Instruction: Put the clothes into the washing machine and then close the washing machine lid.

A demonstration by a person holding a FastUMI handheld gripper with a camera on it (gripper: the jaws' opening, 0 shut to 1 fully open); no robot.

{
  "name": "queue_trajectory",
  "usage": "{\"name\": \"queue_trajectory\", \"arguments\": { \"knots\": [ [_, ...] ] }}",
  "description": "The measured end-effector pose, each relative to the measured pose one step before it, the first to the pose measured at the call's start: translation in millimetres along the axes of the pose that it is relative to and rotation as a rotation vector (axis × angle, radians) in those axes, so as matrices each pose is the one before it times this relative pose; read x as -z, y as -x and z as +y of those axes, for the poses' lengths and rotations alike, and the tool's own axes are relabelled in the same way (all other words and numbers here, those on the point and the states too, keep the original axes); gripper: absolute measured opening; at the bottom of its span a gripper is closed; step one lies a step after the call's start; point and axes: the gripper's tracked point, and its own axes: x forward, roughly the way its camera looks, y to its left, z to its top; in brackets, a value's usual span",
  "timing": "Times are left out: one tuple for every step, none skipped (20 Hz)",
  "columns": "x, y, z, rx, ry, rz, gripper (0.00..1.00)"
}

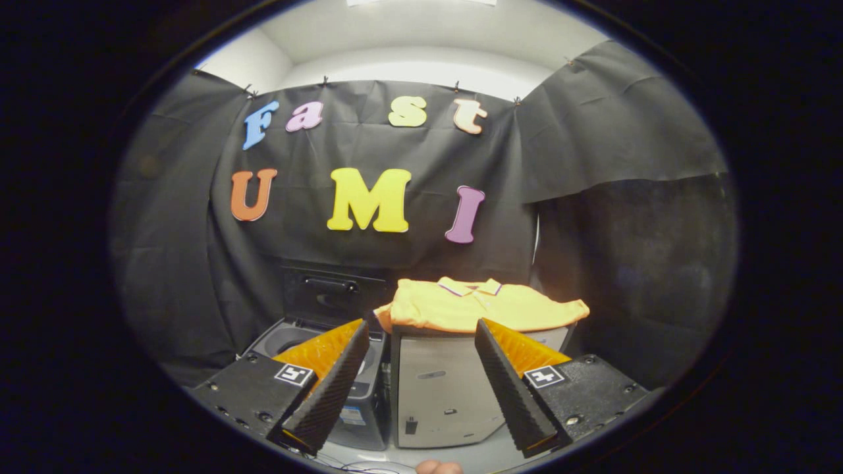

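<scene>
The hand-held gripper [421, 368] is hanging with its fingers spread wide and gripping nothing, both fingers pointing toward a pale cabinet [441, 388] just ahead. A folded yellow polo shirt [481, 306] is lying on top of that cabinet, beyond the fingertips, and to its left the washing machine [309, 342] is standing with its dark lid [329, 293] raised against the booth wall. The shirt is looking light, soft and limp, so it is likely going to sag and unfold when lifted; pinching a thick fold near its front edge seems the surest hold.
</scene>
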Motion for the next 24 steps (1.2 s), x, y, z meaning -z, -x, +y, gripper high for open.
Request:
{"name": "queue_trajectory", "arguments": {
  "knots": [
    [-6.2,-8.69,-0.93,-0.00641,0.00471,0.00335,1.0],
    [-2.92,-6.32,-1.39,-0.00761,0.0002,0.00038,1.0],
    [-7.19,-10.09,-4.01,-0.00193,0.00138,0.00104,1.0],
    [-7.35,-11.86,-5.95,0.00395,0.0043,-0.00128,1.0],
    [-6.28,-15.1,-6.34,0.00834,0.00865,0.006,1.0],
    [-3.88,-16.25,-8.31,0.0117,0.00413,0.00469,1.0],
    [-2.54,-14.02,-6.74,0.00203,-0.0033,0.0121,1.0],
    [0.91,-12.2,-6.93,-0.00119,-0.01274,0.02066,1.0],
    [-1.51,-14.81,-9.47,0.00324,-0.00993,0.01608,1.0],
    [-0.67,-16.89,-10.7,0.01006,-0.00017,0.01806,1.0],
    [1.86,-19.21,-7.45,0.00737,0.01279,0.02959,1.0],
    [4.21,-18.2,-6.55,0.00998,0.01839,0.03479,1.0],
    [4.9,-15.87,-5.21,0.00188,0.01539,0.03657,1.0],
    [2.82,-17.46,-4.85,-0.00008,0.01662,0.038,1.0],
    [1.06,-14.8,-4.16,-0.00026,0.01603,0.03369,1.0],
    [1.77,-13.22,-4.0,0.00101,0.01918,0.03231,1.0],
    [1.17,-13.4,-4.64,0.00291,0.02165,0.02322,1.0],
    [1.16,-12.5,-4.26,0.00233,0.02124,0.02305,1.0],
    [0.68,-12.96,-3.5,0.00105,0.01091,0.01936,1.0],
    [0.66,-11.02,-2.7,-0.00578,-0.0023,0.02315,1.0],
    [2.29,-9.88,-1.22,-0.01314,-0.01489,0.03033,1.0],
    [5.06,-7.95,-4.6,-0.01115,-0.0179,0.02761,1.0],
    [2.07,-6.33,-5.29,-0.00698,-0.01622,0.02195,1.0],
    [3.06,-4.39,-5.13,0.00273,-0.00964,0.02152,1.0]
  ]
}}
